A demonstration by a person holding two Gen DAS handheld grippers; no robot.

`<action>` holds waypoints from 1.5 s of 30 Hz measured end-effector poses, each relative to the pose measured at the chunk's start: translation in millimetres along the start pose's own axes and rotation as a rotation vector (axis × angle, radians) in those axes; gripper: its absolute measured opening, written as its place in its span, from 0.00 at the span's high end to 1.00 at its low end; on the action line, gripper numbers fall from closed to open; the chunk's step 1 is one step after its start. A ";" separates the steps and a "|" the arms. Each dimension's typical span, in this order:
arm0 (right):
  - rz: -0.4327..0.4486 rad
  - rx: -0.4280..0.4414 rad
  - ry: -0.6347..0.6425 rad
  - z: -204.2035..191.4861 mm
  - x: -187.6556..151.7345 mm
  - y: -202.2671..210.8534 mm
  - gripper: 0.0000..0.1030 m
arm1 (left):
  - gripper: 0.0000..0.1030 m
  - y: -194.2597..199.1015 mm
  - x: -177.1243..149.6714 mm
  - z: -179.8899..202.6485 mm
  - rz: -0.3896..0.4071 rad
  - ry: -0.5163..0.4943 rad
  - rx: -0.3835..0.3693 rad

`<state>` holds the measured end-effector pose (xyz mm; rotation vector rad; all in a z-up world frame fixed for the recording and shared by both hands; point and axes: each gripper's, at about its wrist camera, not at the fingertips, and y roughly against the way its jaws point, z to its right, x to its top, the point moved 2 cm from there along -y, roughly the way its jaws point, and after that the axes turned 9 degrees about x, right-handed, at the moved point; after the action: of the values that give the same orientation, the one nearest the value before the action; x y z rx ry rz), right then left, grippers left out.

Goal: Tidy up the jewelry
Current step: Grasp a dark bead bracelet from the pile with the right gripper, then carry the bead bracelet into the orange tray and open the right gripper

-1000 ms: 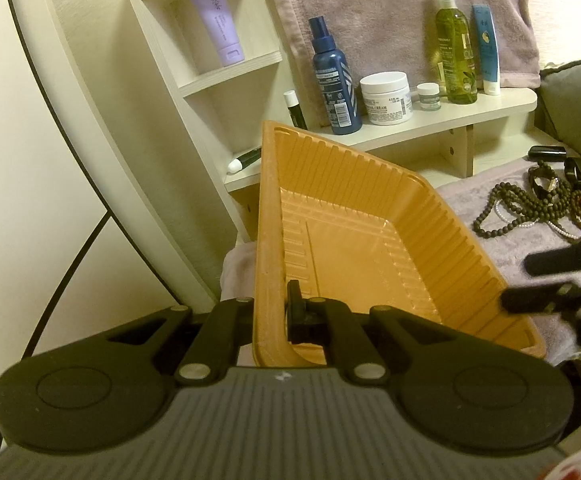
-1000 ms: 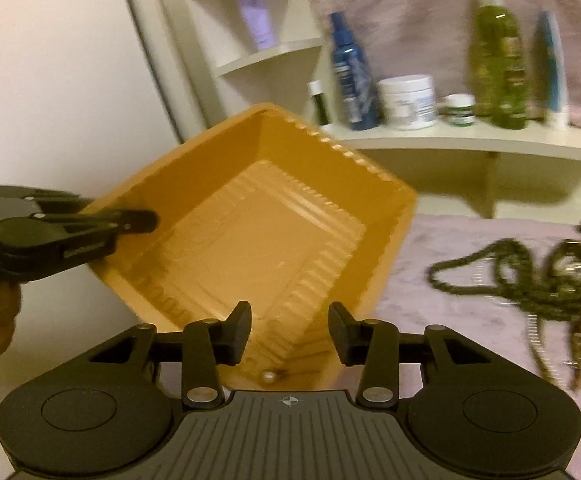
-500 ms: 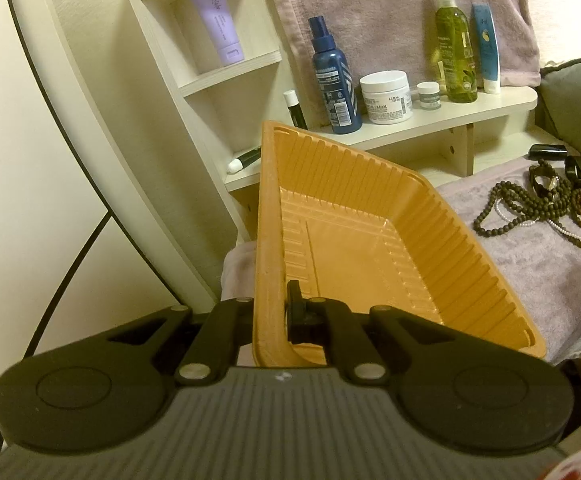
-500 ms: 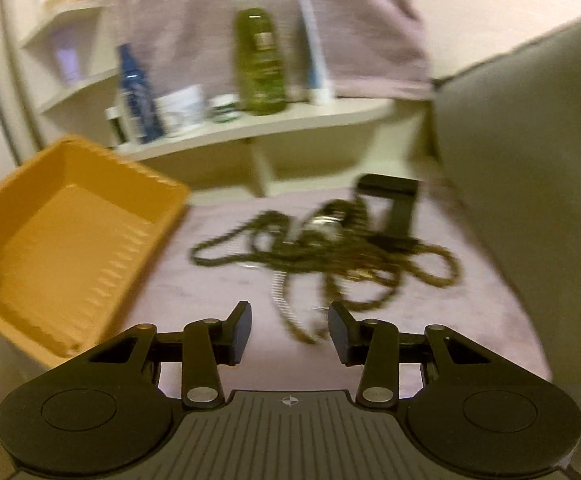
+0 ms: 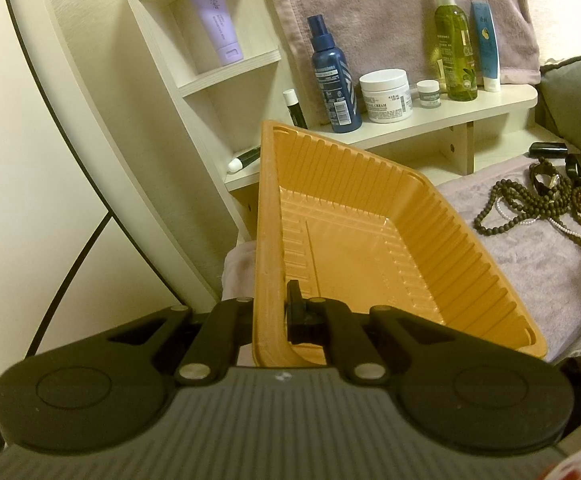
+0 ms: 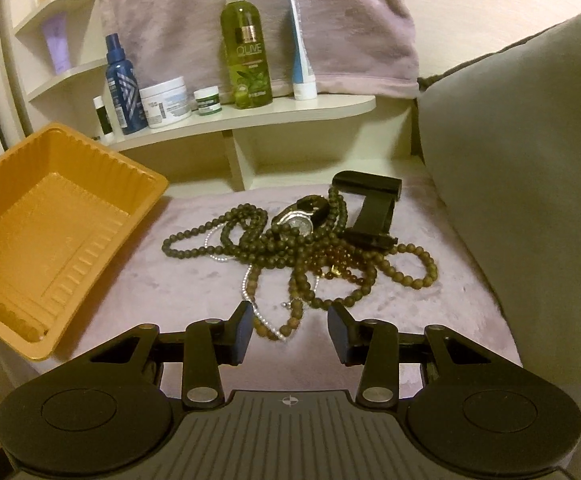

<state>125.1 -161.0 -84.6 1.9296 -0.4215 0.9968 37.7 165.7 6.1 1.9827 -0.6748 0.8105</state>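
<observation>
Left wrist view: my left gripper (image 5: 269, 312) is pinched on the near rim of the orange plastic tray (image 5: 370, 240), one finger outside the wall, one inside. The tray is tipped up on that grip and sits just as it did a second ago. What has changed here is the right edge of the view — the right gripper's dark fingers, which crossed it a second ago, are gone. The heap of bead necklaces (image 5: 538, 208) lies on the mauve plush cloth (image 5: 530, 280) well to the right of the tray, under the shelf (image 5: 430, 124) of bottles and jars.

Right wrist view: the right gripper (image 6: 289, 330) has swung off the tray and now faces the jewelry. Its jaws are spread, nothing between the pads; the nearest loop of brown beads and a thin pearl strand (image 6: 264, 320) lie just ahead of the fingertips. I read this as the first pick coming up — the tray is empty, so sorting has barely begun.

Only this view shows the heap's make-up: a wristwatch (image 6: 298, 222), amber beads (image 6: 336, 260), a black clip-like holder (image 6: 370, 204) at the back, all tangled. The left view alone shows the grip on the tray.
</observation>
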 end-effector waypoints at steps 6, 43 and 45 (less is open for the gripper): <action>0.007 -0.035 0.022 9.8 7.4 -9.1 0.64 | 0.96 -0.2 -0.3 -0.6 -0.001 0.000 0.000; 0.091 0.105 0.088 -32.4 45.4 -0.8 0.93 | 0.96 -1.1 -0.8 1.3 -0.008 0.004 0.004; 0.096 0.163 0.088 -45.9 51.2 0.6 0.93 | 0.96 -0.9 -0.8 1.4 -0.009 0.004 0.004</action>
<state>134.5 -118.2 -31.7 2.0164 -0.3958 1.2064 38.2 165.0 4.4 1.9856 -0.6621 0.8113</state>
